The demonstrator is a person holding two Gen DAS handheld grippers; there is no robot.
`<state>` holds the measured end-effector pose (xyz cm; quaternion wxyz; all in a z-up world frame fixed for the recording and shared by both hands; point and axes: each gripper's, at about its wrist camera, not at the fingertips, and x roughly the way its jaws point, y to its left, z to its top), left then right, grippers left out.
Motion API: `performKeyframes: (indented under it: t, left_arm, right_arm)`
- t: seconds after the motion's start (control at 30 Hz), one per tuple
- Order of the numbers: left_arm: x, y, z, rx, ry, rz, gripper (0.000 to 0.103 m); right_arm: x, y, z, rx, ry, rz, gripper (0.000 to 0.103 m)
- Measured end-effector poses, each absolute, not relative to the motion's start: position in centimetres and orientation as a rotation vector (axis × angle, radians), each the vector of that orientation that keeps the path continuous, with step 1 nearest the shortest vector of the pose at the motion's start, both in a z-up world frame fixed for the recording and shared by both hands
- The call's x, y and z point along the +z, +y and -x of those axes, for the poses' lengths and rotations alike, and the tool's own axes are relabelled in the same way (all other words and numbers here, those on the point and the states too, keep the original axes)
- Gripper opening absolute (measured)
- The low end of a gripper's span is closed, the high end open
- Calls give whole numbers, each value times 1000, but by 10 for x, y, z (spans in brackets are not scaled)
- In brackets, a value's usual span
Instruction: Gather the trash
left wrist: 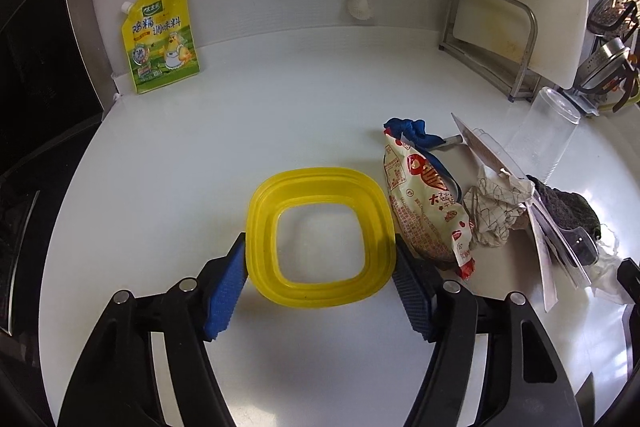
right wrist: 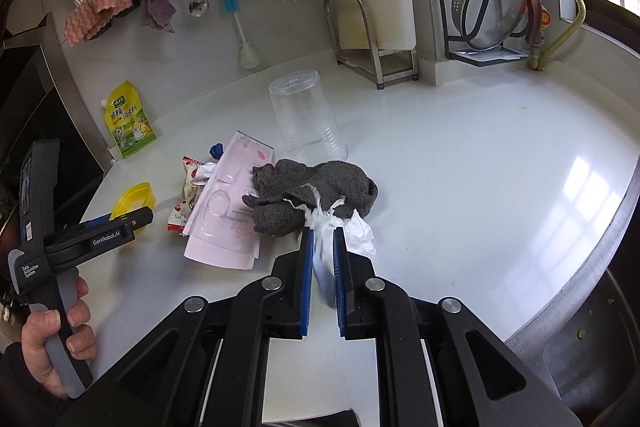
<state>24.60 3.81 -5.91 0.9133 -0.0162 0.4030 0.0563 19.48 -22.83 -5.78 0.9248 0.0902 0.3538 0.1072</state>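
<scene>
Left wrist view: left gripper clamped on a yellow container, one blue pad pressed to each side of its rim, container resting on the white counter with its open top facing the camera. Just right of it, a snack wrapper touching the right pad, then crumpled paper, a flat plastic package, a dark cloth and a clear cup upside down. Far left against the wall, a yellow seasoning pouch standing upright, well apart from the pile. Right wrist view: right gripper closed on a white tissue, pads nearly together with tissue pinched between and more of it bulging out to the right on the counter. Touching the tissue, the dark cloth heaped just ahead of the pads; behind it the clear cup mouth down; left of it the pink package overlapping the wrapper. Further left, the left gripper held in a hand, the yellow container at its tip.
</scene>
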Motion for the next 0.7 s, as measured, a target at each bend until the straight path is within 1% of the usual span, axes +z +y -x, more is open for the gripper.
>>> performKeyframes:
  t: [0.17, 0.4, 0.43, 0.5, 0.53, 0.57, 0.7]
  left_arm:
    - [-45, 33, -225, 79, 798, 25, 67]
    - [-38, 21, -199, 29, 781, 5, 67]
    - [-39, 20, -196, 22, 782, 2, 67]
    - [-40, 18, -192, 5, 788, -2, 67]
    - [-41, 18, -189, 0, 787, -3, 67]
    - [-41, 18, -187, -2, 783, -6, 67]
    - [-42, 18, -178, -6, 765, -19, 67]
  right_arm:
    - [-38, -229, -183, 217, 666, -191, 10]
    - [-48, -230, -184, 208, 735, -182, 11]
    - [-50, -229, -185, 204, 744, -171, 14]
    - [-52, -226, -187, 195, 748, -153, 32]
    - [-52, -224, -187, 189, 745, -144, 47]
    - [-52, -222, -188, 181, 739, -135, 50]
    - [-57, -216, -203, 174, 780, -121, 50]
